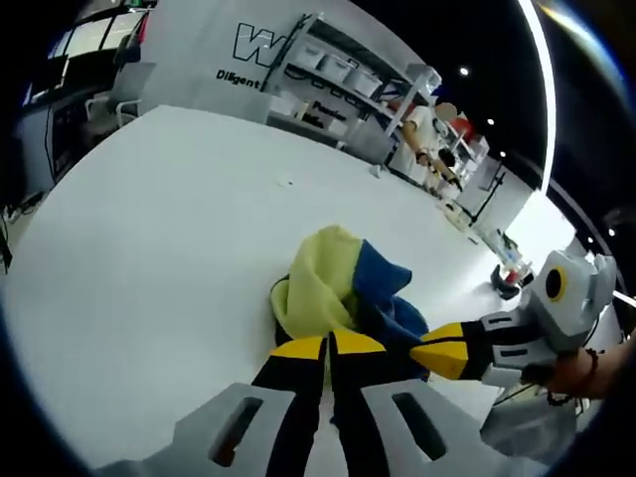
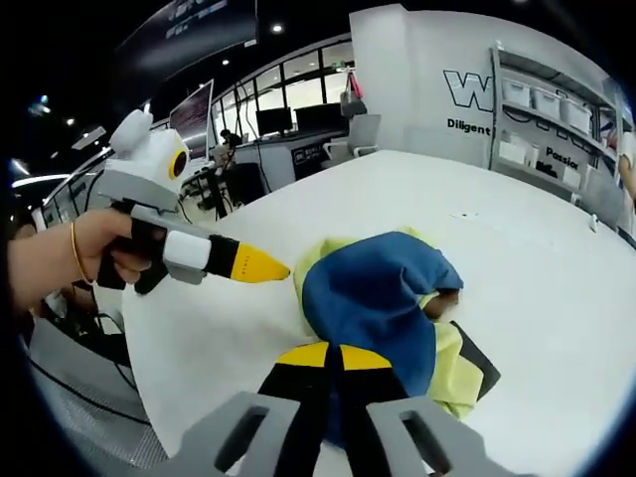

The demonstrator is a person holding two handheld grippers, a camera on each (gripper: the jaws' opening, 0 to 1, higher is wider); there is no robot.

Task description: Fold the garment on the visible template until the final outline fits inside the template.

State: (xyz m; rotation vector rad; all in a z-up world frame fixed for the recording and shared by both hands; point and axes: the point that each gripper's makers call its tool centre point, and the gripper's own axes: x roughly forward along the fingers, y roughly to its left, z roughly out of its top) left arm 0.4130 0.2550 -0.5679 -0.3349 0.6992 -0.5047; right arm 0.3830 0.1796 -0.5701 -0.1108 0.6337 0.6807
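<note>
garment (image 2: 383, 298): soft matt cloth, crumpled | table (image 1: 179, 219): smooth matt white | tongs (image 2: 333, 360): glossy plastic tips

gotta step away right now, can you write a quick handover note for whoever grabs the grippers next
Left gripper: jaws together, pinched on the garment at its near edge.
Right gripper: jaws together, also clamped on the garment's edge; in the left gripper view it comes in from the right.
Garment: a yellow and blue piece, bunched in a crumpled heap on the white table, not spread flat.
Template: I cannot make one out on the tabletop in these views.
Done: both grippers have hold of the cloth.
Left: spread it out, make the folds, check the outline fits the template.
</note>
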